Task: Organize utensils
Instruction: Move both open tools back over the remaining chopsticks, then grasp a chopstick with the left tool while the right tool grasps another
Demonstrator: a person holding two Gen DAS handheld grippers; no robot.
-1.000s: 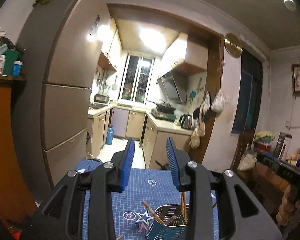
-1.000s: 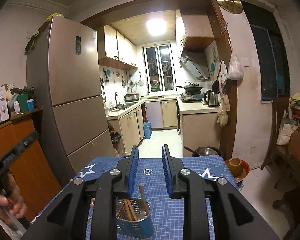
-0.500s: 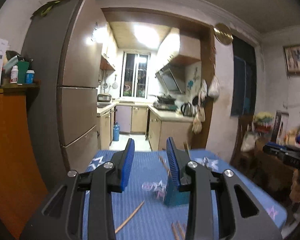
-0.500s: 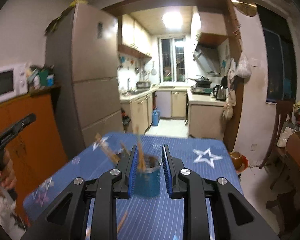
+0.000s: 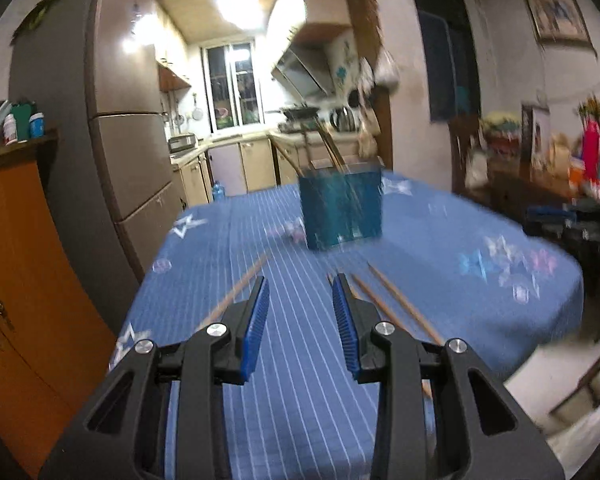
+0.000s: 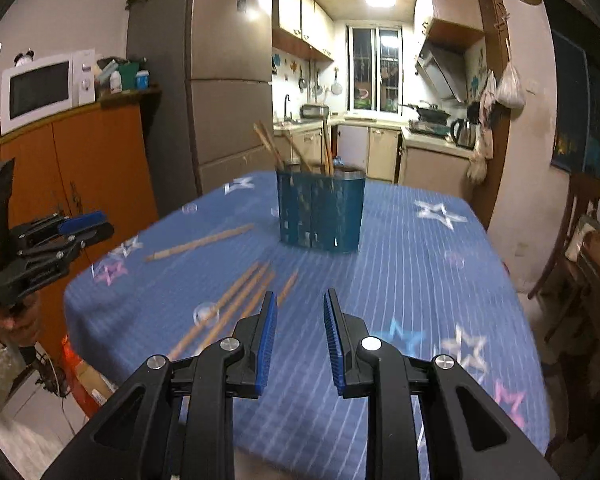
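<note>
A blue slotted utensil holder (image 6: 321, 211) stands on the blue star tablecloth (image 6: 412, 264) with several wooden chopsticks upright in it; it also shows, blurred, in the left wrist view (image 5: 340, 208). Loose wooden chopsticks (image 6: 236, 304) lie on the cloth in front of it, one apart (image 6: 200, 243) to the left. In the left wrist view, one chopstick (image 5: 236, 296) lies left and a few (image 5: 396, 300) right. My right gripper (image 6: 299, 300) is open and empty, above the near cloth. My left gripper (image 5: 300, 286) is open and empty; it also shows at the right wrist view's left edge (image 6: 80, 226).
An orange cabinet (image 6: 80, 168) with a microwave (image 6: 40, 88) stands left of the table, beside a tall fridge (image 6: 220, 80). The kitchen lies beyond. A wooden chair (image 6: 572, 240) and cluttered sideboard (image 5: 560, 184) stand to the right.
Both grippers have pulled back and tilted down from the holder, so the loose chopsticks and more tabletop now show. Both stayed open and empty.
</note>
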